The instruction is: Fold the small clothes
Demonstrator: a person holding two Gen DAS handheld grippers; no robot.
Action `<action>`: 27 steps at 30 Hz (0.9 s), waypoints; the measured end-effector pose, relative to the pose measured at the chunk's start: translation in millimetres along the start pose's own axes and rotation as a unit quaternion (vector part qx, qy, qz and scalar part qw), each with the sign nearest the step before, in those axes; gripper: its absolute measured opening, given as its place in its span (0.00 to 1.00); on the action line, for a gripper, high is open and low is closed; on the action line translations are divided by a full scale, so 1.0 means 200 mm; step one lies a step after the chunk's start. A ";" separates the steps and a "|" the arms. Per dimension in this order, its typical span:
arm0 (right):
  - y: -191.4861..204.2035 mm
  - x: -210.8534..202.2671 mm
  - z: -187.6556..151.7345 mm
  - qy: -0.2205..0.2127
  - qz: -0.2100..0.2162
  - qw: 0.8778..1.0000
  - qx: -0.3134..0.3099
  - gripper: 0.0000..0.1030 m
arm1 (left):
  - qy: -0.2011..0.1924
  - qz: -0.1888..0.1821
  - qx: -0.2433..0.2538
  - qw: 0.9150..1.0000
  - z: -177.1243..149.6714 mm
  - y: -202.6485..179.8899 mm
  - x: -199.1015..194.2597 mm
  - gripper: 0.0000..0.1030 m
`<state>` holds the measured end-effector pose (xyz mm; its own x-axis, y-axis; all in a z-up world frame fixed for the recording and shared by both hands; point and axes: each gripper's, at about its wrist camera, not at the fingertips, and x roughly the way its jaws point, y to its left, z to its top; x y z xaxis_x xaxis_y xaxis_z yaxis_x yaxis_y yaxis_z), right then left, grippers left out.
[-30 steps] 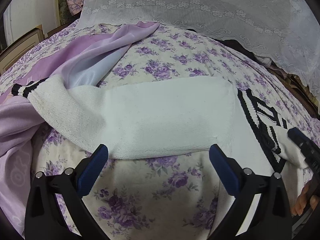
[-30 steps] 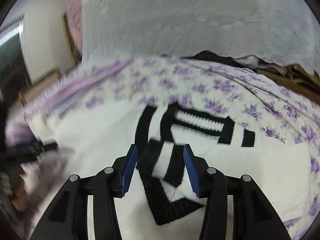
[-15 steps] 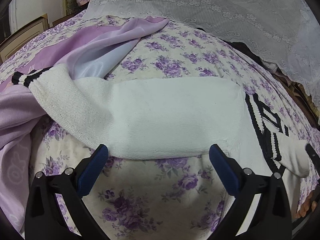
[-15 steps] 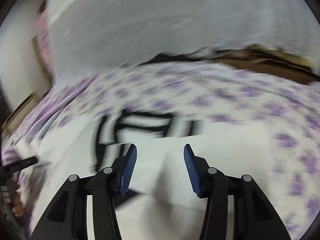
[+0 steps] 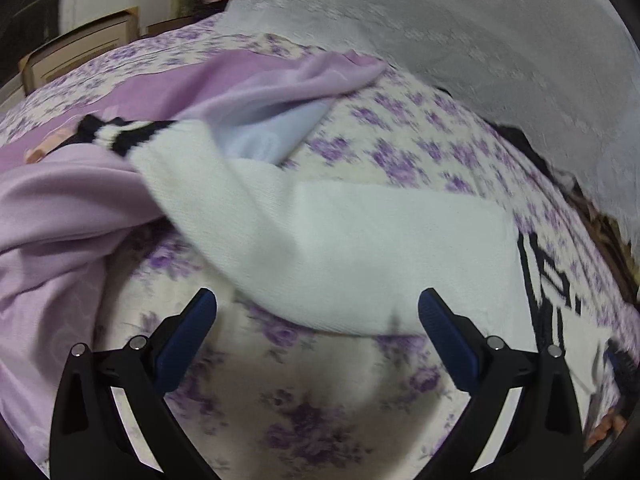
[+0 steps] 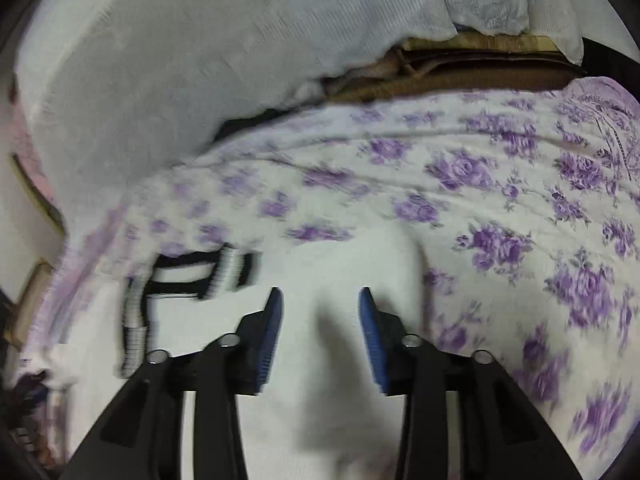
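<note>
White sweater [image 5: 360, 248] with black stripes; purple-flowered cream bedspread [image 6: 500, 208]; lilac cloth [image 5: 60, 208]

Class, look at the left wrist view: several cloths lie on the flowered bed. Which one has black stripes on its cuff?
The white knitted sweater: its sleeve cuff is banded black and white. The lilac garment beside it and the white lace cloth behind are plain.

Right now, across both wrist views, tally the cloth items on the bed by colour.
White with black stripes: 1, the knit sweater, also seen at
Lilac: 1, the soft garment, bunched at the left
White lace: 1, the cover draped at the back
Purple floral: 1, the bedsheet
Total: 4
</note>
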<state>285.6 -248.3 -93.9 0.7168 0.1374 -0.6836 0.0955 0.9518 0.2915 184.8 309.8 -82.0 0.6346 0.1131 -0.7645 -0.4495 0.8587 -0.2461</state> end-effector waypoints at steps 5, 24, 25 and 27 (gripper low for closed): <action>-0.05 0.03 -0.10 -0.018 0.007 0.999 -0.025 0.52 | -0.004 -0.053 -0.073 0.996 0.05 0.21 -0.03 0.95; -0.23 -0.11 -0.25 -0.041 0.065 0.996 0.038 0.53 | 0.027 -0.070 -0.141 0.987 0.17 0.29 0.26 0.15; -0.23 -0.11 -0.25 -0.041 0.067 0.996 0.039 0.53 | 0.029 -0.075 -0.140 0.987 0.17 0.29 0.26 0.11; -0.23 -0.11 -0.25 -0.042 0.071 0.996 0.036 0.53 | 0.022 -0.072 -0.119 0.990 0.16 0.25 0.23 0.07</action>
<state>231.3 -280.5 -125.7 0.7809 0.2429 -0.5755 0.0362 0.9021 0.4300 210.5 374.0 -110.3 0.6769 -0.0286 -0.7355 -0.4952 0.7216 -0.4838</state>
